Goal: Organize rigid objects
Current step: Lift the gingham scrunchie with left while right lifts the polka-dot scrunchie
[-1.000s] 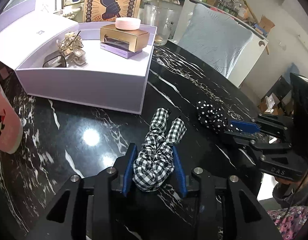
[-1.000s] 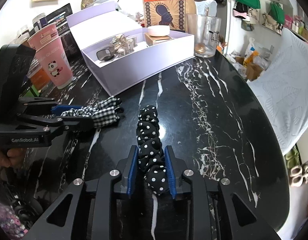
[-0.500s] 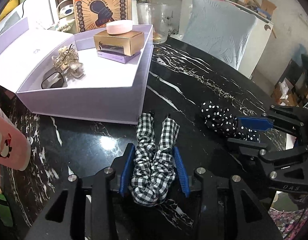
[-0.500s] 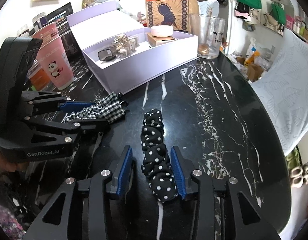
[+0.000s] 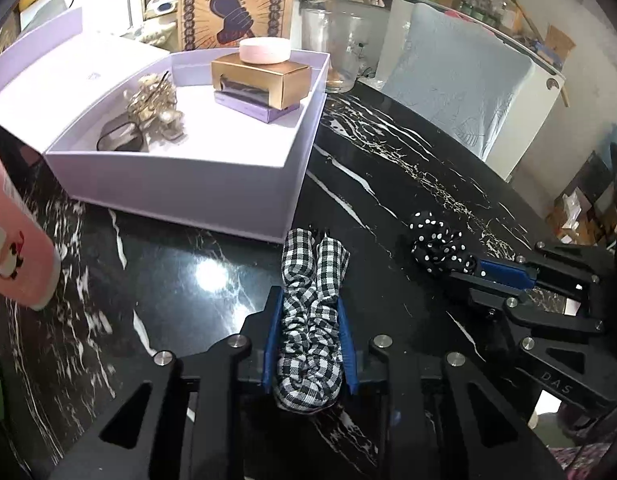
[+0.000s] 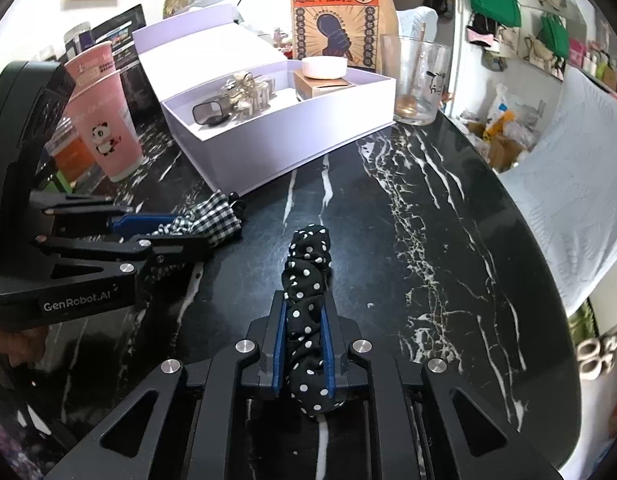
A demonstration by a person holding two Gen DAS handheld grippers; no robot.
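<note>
My left gripper [image 5: 308, 300] is shut on a black-and-white checked scrunchie [image 5: 312, 320], held just in front of the open lilac box [image 5: 180, 184]; the scrunchie also shows in the right wrist view [image 6: 208, 220]. My right gripper [image 6: 304, 308] is shut on a black polka-dot scrunchie [image 6: 306, 280] over the black marble table [image 6: 428, 240]; it shows at the right in the left wrist view [image 5: 440, 248]. The box [image 6: 276, 148] holds a gold carton with a white round tin, a pile of metal clips and a dark clip.
A pink panda cup [image 6: 104, 136] stands left of the box, close to my left gripper [image 6: 144, 236]. A glass [image 6: 414, 80] and a brown paper bag [image 6: 340, 16] stand behind the box. The table's curved edge runs along the right.
My right gripper was open around the polka-dot scrunchie half a second ago and has closed on it again. My left gripper has moved closer to the box with the checked scrunchie.
</note>
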